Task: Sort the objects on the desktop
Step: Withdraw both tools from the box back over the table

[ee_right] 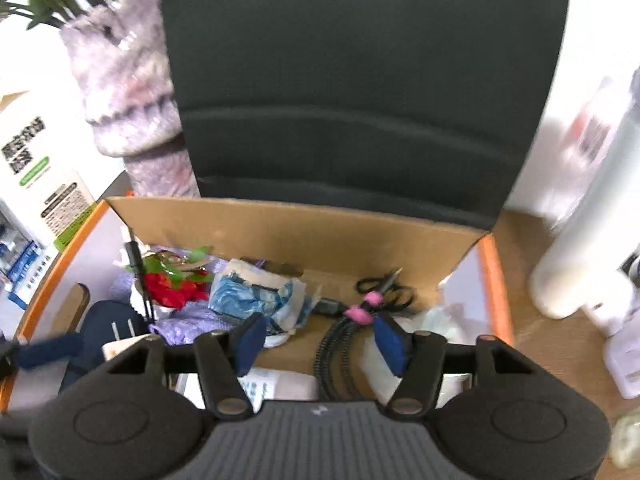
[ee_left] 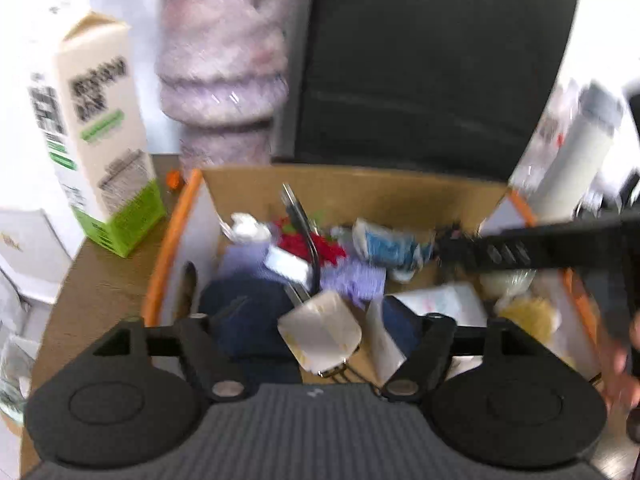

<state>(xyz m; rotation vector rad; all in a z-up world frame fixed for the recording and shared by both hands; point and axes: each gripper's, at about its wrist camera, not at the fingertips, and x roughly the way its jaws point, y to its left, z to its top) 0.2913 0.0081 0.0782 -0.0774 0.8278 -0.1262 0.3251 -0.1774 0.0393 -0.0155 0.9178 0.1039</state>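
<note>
Below your left gripper [ee_left: 320, 320], the orange-rimmed cardboard box [ee_left: 170, 240] sits on the brown desk, crowded with small things; the jaws stand wide apart, and the pale cream paper-wrapped block [ee_left: 320, 330] lies between them with no pad pressing it, as far as the blur lets you tell. It looks light and slightly crushable, so take it across its flat sides with a gentle squeeze. Behind it lie a dark navy rounded pouch [ee_left: 248, 316], a crumpled blue-and-white wrapper [ee_left: 390, 246] and a red-and-green plastic trinket [ee_left: 308, 240]. Outside the box, a cream-and-green carton [ee_left: 104, 132] stands upright to the left

Over the same box in the right wrist view, your right gripper [ee_right: 320, 342] is partly open and holds nothing; a coiled black braided cable with pink ties [ee_right: 348, 336] lies under the gap between the blue pads [ee_right: 249, 340]. Judge it light, floppy and likely to sag or uncoil, so grip the bundle near the pink ties [ee_right: 362, 308], where the strands are bound together. The blue-and-white wrapper [ee_right: 248, 294] lies just left of it, soft and weightless, prone to slipping
</note>
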